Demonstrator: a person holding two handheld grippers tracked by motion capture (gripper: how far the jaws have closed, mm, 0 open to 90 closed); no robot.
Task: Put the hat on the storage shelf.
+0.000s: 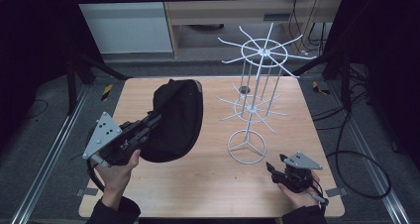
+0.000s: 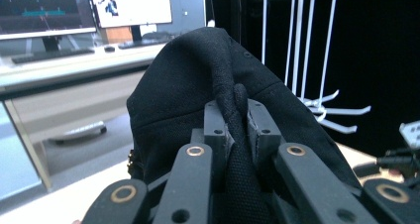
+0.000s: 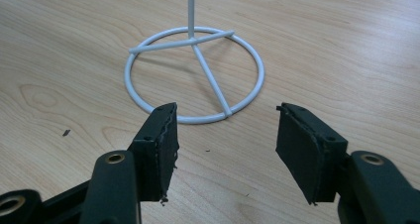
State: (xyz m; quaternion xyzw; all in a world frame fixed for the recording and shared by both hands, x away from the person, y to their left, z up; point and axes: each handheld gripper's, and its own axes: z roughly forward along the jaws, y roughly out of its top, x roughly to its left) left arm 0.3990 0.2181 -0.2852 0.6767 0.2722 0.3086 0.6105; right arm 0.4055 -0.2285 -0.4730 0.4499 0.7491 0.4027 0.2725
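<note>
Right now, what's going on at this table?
A person is working with a gripper in each hand. The left gripper is shut on the strap of a black bag, holding it up beside a white wire rack that stands on the table. The right gripper rests low near the rack's ring base, jaws open with nothing between them. The bag is not yet on any of the rack's hooks.

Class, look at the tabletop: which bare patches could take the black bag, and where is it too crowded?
Bare wood lies along the table's near edge, between the left gripper and right gripper, and at the far left corner behind the bag. The right half is crowded: the white wire rack stands there, its ring base just ahead of the right gripper's open fingers.
</note>
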